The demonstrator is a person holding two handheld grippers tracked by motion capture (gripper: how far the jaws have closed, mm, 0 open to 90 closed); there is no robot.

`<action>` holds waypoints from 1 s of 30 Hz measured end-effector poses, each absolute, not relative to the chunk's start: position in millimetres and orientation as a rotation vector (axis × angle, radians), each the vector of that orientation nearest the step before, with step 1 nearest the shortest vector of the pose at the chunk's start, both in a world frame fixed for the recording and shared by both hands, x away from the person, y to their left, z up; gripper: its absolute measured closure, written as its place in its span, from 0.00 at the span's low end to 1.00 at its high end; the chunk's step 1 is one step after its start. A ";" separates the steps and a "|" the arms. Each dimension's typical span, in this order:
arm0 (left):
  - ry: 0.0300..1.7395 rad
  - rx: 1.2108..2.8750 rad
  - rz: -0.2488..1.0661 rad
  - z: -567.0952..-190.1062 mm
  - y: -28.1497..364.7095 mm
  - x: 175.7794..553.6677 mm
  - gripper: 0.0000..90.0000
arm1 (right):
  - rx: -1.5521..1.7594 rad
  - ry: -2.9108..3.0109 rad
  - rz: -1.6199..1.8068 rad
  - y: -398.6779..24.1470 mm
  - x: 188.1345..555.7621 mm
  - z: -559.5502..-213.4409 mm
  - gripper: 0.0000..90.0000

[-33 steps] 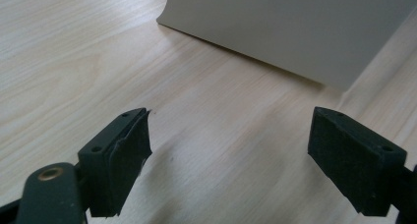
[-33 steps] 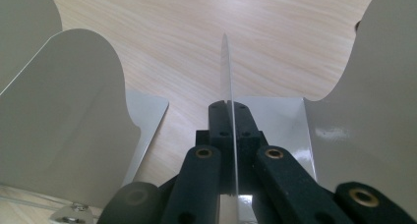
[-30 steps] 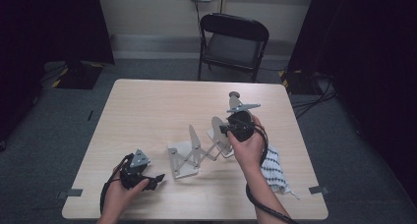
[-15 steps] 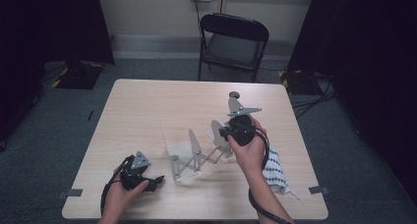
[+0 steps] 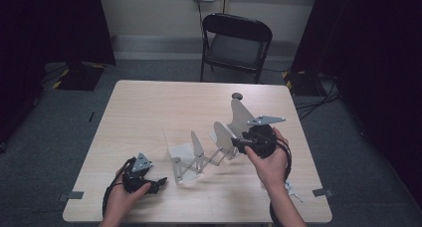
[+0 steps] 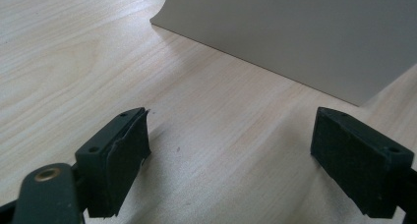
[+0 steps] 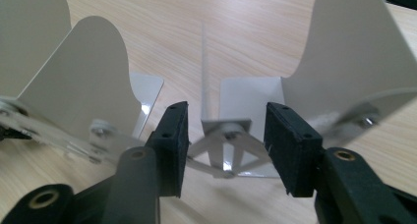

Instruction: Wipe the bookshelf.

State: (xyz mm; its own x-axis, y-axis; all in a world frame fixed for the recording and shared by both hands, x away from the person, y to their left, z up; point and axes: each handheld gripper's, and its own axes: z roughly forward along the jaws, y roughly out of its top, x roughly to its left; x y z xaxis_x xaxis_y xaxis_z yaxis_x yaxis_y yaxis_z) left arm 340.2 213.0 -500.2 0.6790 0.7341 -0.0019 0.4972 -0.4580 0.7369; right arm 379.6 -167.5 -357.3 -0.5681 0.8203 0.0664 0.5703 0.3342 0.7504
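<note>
A pale metal expanding rack [image 5: 209, 152], with upright plates on a scissor linkage, stands stretched out across the table's middle. My right gripper [image 5: 238, 145] is at its right end. In the right gripper view its jaws have just been opening and now stand apart on either side of a linkage joint [image 7: 227, 128] and a thin upright plate [image 7: 205, 71], the pads [image 7: 174, 135] touching neither. My left gripper [image 5: 158, 182] rests low near the front left, open with nothing between its fingertips [image 6: 231, 135]. The rack's end plate [image 6: 295, 32] rises just beyond them.
A black folding chair [image 5: 234, 43] stands behind the table's far edge. A small dark round object [image 5: 237, 95] lies on the table at the back right. A striped cloth [image 5: 291, 189] lies under my right forearm. Tape marks [image 5: 75, 194] sit at the front corners.
My right hand has moved right and toward the front edge, and the rack has stretched out with it. The right jaws have opened. The left hand has stayed put.
</note>
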 end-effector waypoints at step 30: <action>0.952 2.151 0.415 -500.4 212.2 340.5 0.15 | 1.461 2.269 0.829 -258.2 351.2 -464.6 0.49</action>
State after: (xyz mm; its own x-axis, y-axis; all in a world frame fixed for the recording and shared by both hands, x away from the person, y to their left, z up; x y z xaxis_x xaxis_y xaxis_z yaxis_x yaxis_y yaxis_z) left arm 340.5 212.2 -500.4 0.6734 0.7393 -0.0023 0.5018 -0.4548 0.7358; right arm 351.2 -258.2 -464.6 -0.4274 0.9030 0.0446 0.7189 0.3096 0.6223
